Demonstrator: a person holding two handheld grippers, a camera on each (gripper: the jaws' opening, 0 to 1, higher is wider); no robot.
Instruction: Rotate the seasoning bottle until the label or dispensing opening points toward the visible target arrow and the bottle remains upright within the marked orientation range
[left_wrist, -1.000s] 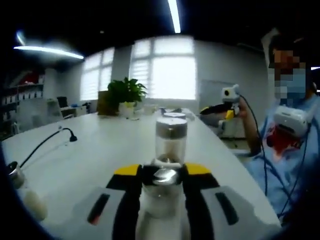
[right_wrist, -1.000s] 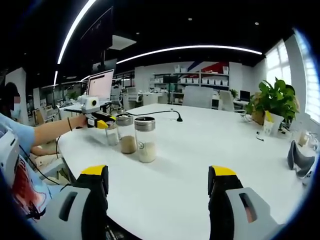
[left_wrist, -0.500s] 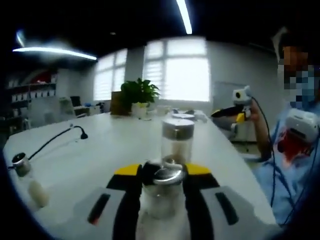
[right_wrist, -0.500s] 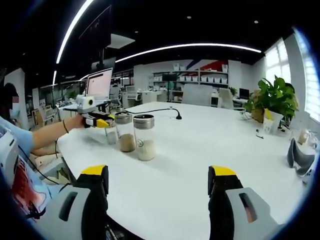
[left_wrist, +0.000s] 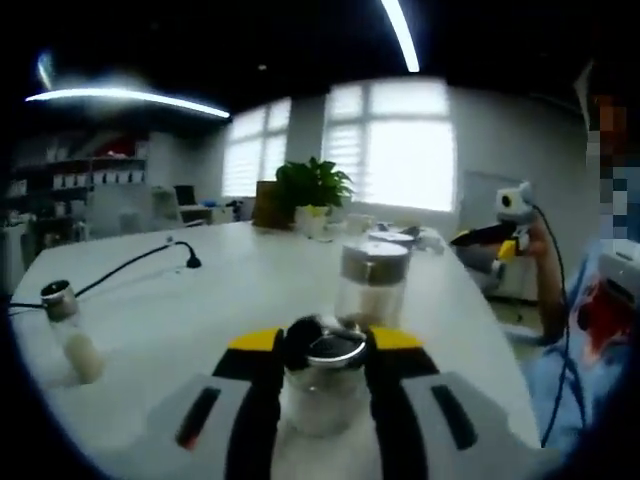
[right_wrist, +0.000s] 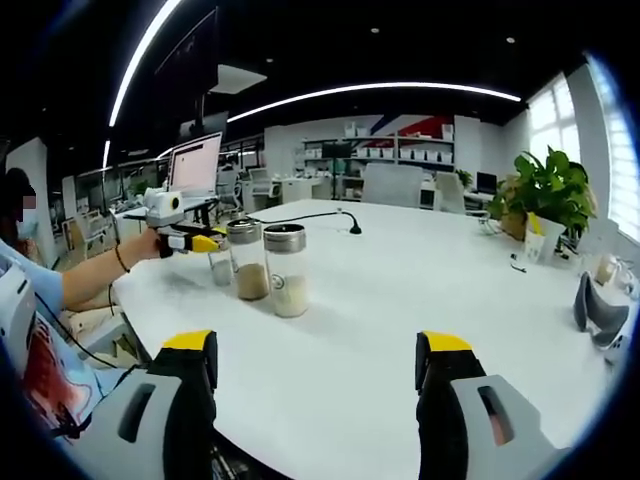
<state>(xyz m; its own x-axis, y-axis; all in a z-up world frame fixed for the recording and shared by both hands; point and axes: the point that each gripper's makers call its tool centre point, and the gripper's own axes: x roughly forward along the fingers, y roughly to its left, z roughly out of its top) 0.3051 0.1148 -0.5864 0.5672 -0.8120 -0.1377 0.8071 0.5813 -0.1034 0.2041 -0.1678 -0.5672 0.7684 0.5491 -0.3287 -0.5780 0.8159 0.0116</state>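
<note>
The left gripper (left_wrist: 325, 368) has its yellow-tipped jaws closed on a small glass seasoning bottle (left_wrist: 322, 385), gripped just below its metal cap and standing upright on the white table (left_wrist: 200, 300). Directly ahead of those jaws stands a taller metal-lidded jar (left_wrist: 371, 285), with another jar (right_wrist: 246, 259) beside it in the right gripper view. The right gripper (right_wrist: 315, 372) hovers well back over the table, jaws spread wide and holding nothing. To turn the bottle well, the person should probably roll the wrist slowly about the bottle's vertical axis, keeping its base flat. No target arrow or label can be made out; the bottle's lower body is cut off.
</note>
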